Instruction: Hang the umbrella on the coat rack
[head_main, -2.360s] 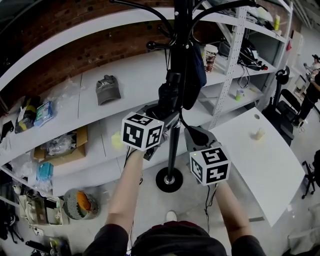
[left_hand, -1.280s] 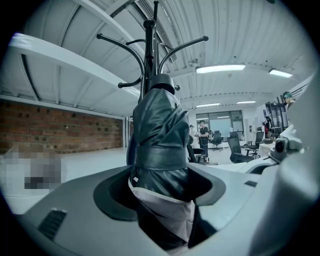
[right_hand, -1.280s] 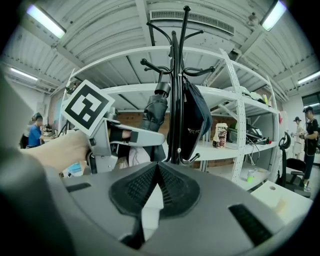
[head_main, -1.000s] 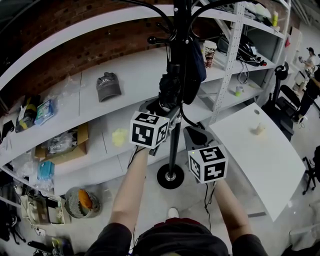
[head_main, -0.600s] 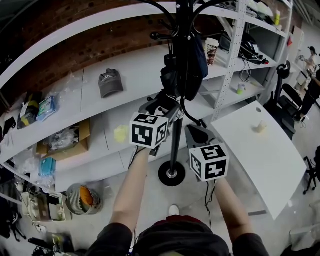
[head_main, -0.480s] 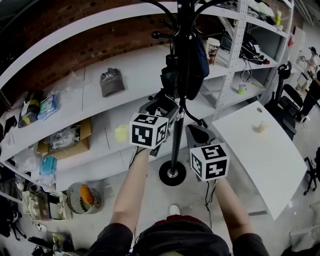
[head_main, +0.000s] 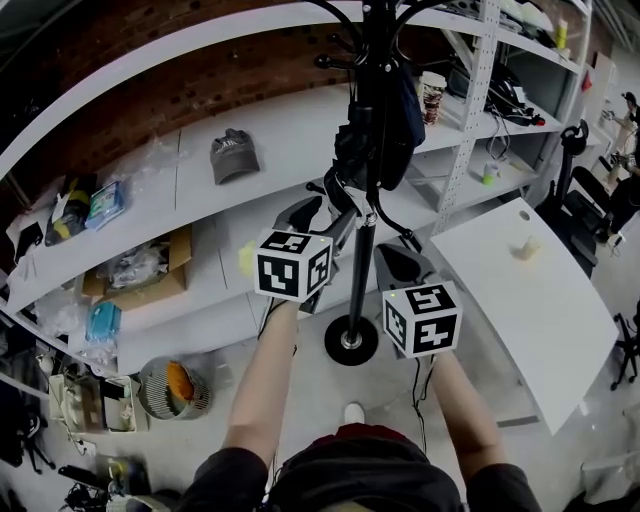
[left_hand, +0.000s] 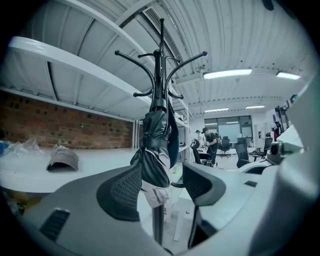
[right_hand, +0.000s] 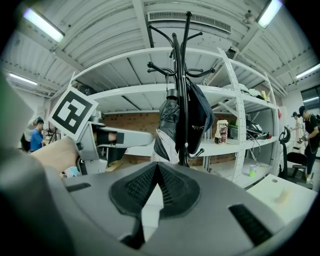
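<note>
A folded black umbrella hangs from the black coat rack, close against its pole. The left gripper view has the umbrella straight ahead under the rack's hooks. My left gripper is open just below and in front of it, with its jaws spread and nothing between them. My right gripper sits lower on the right of the pole, shut and empty. From there the umbrella and the rack show ahead.
A dark blue bag hangs on the rack beside the umbrella. White shelves behind hold a grey cap, a cardboard box and a paper cup. A white table stands to the right. The rack's round base is near my feet.
The left gripper has drawn back and down from the umbrella and its jaws have spread. The umbrella stays on the rack. The right gripper has hardly moved.
</note>
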